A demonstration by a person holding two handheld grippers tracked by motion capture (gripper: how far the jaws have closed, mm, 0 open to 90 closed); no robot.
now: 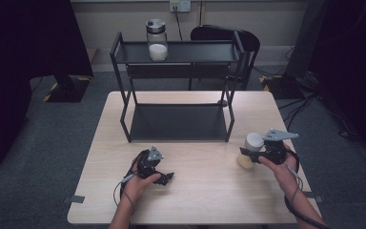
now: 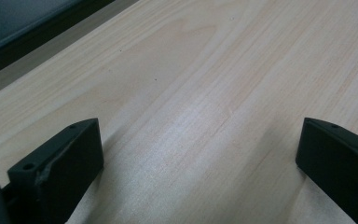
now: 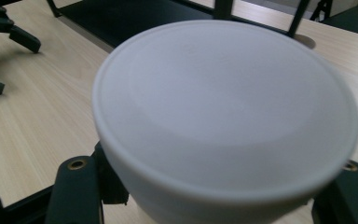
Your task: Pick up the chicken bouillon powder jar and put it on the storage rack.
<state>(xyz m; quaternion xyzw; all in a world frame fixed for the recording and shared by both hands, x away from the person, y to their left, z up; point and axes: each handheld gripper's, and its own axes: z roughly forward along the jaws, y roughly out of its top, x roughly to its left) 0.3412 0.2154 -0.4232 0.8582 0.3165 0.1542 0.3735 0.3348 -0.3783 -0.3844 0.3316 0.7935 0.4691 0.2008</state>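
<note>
A jar with a pale grey lid (image 1: 254, 140) and a beige body is at the right side of the wooden table (image 1: 205, 195). My right gripper (image 1: 246, 153) is shut on it from the right. In the right gripper view the lid (image 3: 223, 102) takes up most of the picture, and the right gripper (image 3: 214, 191) has a black jaw pressed against each side of the jar. My left gripper (image 1: 167, 178) rests low over the table's front middle. In its own view the left gripper (image 2: 200, 149) stands open, with bare wood between the jaws.
A black two-tier rack (image 1: 178, 53) stands at the back of the table. On its top shelf is a glass jar (image 1: 157, 40) half full of white powder. A dark chair (image 1: 221, 32) is behind the rack. The rack's lower shelf (image 3: 135, 14) lies just beyond the held jar.
</note>
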